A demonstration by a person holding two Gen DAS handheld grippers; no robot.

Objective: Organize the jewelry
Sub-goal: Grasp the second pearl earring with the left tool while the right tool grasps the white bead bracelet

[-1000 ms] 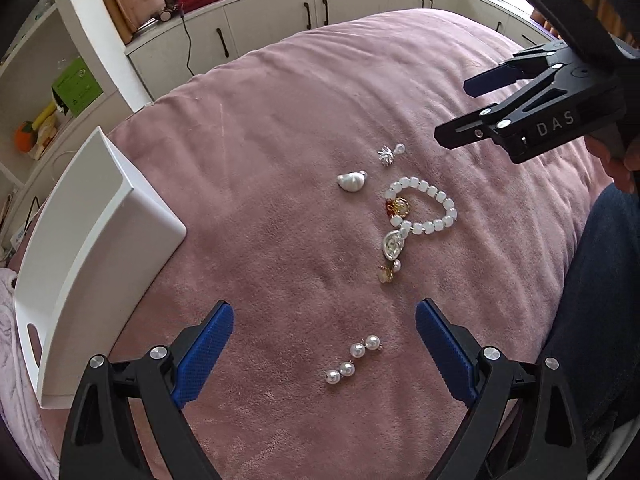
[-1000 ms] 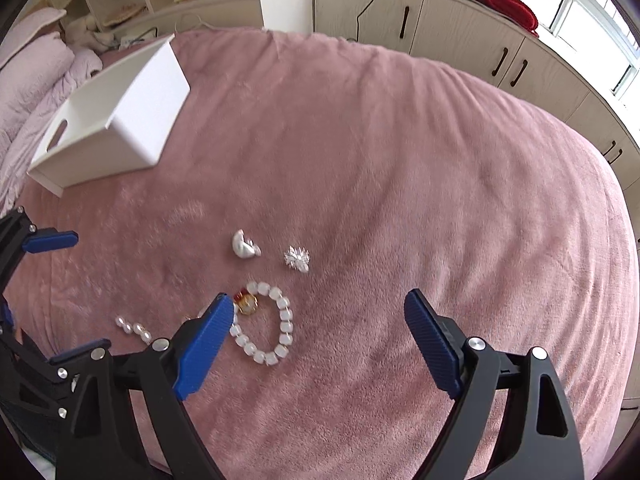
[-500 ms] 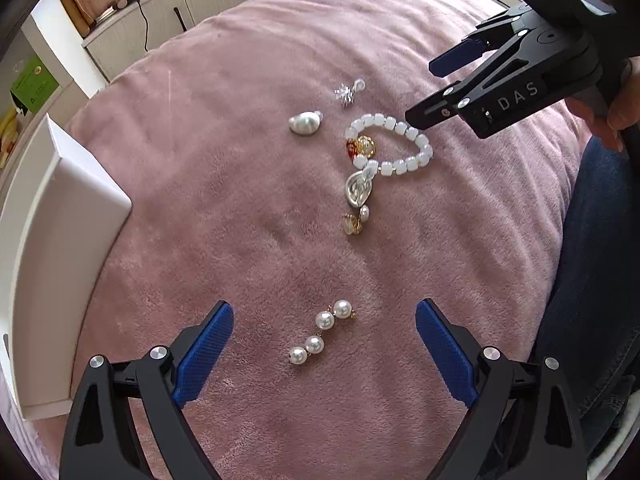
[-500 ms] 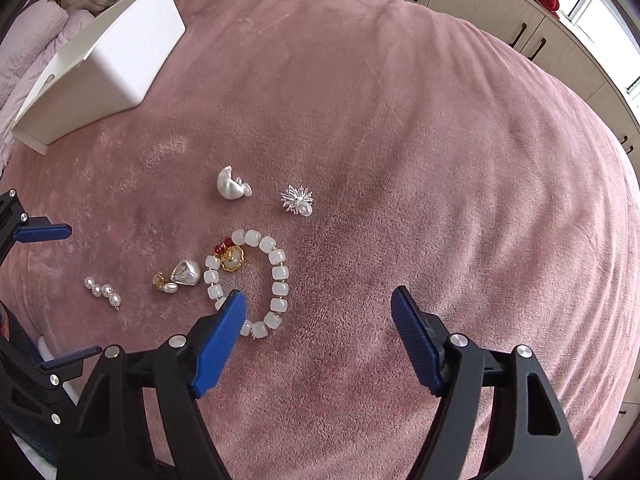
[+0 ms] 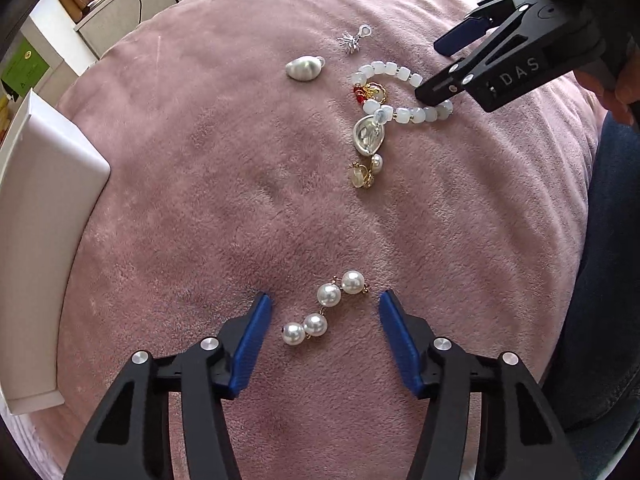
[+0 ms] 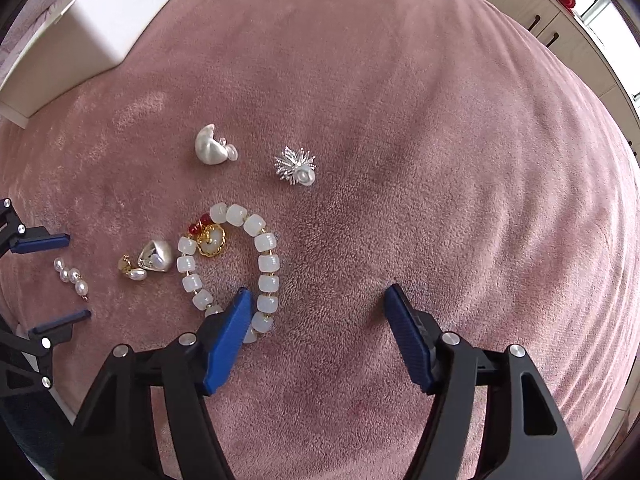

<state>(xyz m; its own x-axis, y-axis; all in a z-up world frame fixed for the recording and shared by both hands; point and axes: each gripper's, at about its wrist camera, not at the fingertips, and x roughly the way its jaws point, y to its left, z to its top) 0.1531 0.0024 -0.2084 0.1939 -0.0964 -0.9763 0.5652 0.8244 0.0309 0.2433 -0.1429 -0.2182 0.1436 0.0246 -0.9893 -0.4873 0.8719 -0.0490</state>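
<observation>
Jewelry lies on a pink blanket (image 5: 224, 200). My left gripper (image 5: 325, 306) is open and low, its blue fingers on either side of a pearl drop earring (image 5: 325, 307), also in the right wrist view (image 6: 72, 276). My right gripper (image 6: 318, 300) is open over the lower right of a white bead bracelet (image 6: 266, 268), its left finger inside the loop, the right finger outside. The bracelet shows in the left wrist view (image 5: 400, 72). A gold flower charm (image 6: 211, 241), a silver shell earring (image 6: 155, 257), a white shell earring (image 6: 210, 146) and a silver spiky earring (image 6: 296, 165) lie around.
A white box (image 5: 40, 216) stands at the left edge of the blanket, also in the right wrist view (image 6: 92, 28). Cabinets (image 6: 560, 12) line the far wall. The person's jeans-clad leg (image 5: 608, 272) is at the right.
Both grippers have dropped closer to the blanket. The left one now brackets the pearl drop earring and its jaws have narrowed. The right one has come down onto the bead bracelet.
</observation>
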